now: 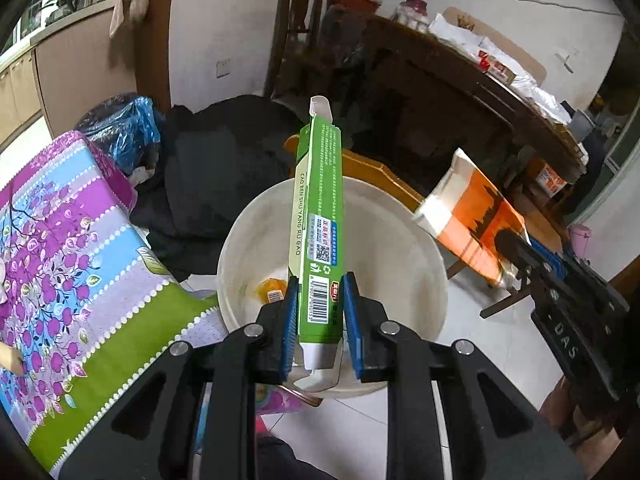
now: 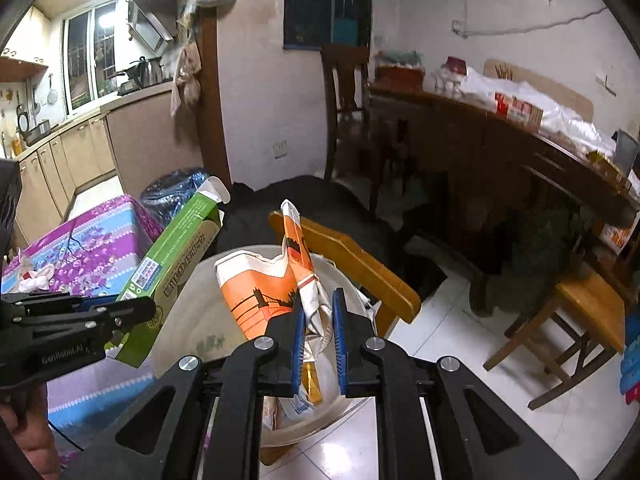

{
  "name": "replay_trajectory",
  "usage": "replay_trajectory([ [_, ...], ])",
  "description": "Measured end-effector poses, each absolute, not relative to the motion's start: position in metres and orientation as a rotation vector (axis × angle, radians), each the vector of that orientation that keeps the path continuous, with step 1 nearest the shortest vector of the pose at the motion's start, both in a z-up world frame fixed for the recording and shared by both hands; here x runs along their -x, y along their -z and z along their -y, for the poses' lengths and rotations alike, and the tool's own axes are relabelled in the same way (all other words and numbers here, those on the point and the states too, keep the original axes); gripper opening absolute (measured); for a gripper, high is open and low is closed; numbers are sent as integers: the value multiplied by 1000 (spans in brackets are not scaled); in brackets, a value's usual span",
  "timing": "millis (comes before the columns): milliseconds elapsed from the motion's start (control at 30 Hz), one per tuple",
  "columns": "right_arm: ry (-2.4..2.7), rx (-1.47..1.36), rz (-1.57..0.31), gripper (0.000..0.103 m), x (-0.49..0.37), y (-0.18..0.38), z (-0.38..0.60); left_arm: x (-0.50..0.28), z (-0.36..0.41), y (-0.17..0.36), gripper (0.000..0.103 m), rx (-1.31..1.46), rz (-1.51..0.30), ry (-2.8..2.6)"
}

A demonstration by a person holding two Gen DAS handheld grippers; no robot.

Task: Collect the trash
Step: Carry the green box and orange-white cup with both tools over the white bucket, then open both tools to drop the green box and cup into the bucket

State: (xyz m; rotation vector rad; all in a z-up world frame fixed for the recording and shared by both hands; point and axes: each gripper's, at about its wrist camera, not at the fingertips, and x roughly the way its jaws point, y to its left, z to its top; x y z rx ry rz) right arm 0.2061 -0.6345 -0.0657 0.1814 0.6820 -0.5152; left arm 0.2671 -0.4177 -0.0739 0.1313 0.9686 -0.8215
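Observation:
My left gripper [image 1: 320, 304] is shut on a long green toothpaste box [image 1: 320, 216], holding it over the white bucket [image 1: 404, 216]. The box also shows in the right wrist view [image 2: 168, 264], as does the left gripper [image 2: 132, 312]. My right gripper [image 2: 318, 320] is shut on a crumpled orange and white paper bag [image 2: 264, 292], held above the bucket [image 2: 188, 312]. The bag shows at the right in the left wrist view [image 1: 472, 216], as does the right gripper [image 1: 560, 280]. A small orange scrap [image 1: 270, 290] lies inside the bucket.
A table with a purple, blue and green flowered cloth [image 1: 68, 248] is at the left. A yellow wooden chair [image 2: 352, 264] stands behind the bucket. A blue plastic bag [image 1: 128, 128], dark cloth [image 1: 224, 168] and a dark wooden table [image 2: 500, 128] stand beyond.

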Motion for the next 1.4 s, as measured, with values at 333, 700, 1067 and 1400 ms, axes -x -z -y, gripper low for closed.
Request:
replay_trajectory([
  [333, 514, -183, -709, 14, -217, 80, 634, -269, 428, 85, 20, -141, -999, 811],
  [700, 511, -187, -721, 14, -226, 85, 633, -269, 431, 89, 24, -155, -1015, 813],
  [1067, 511, -206, -717, 15, -226, 87, 632, -266, 432, 87, 25, -183, -996, 801],
  [1400, 502, -227, -688, 27, -220, 79, 628, -262, 429, 79, 25, -190, -970, 794],
])
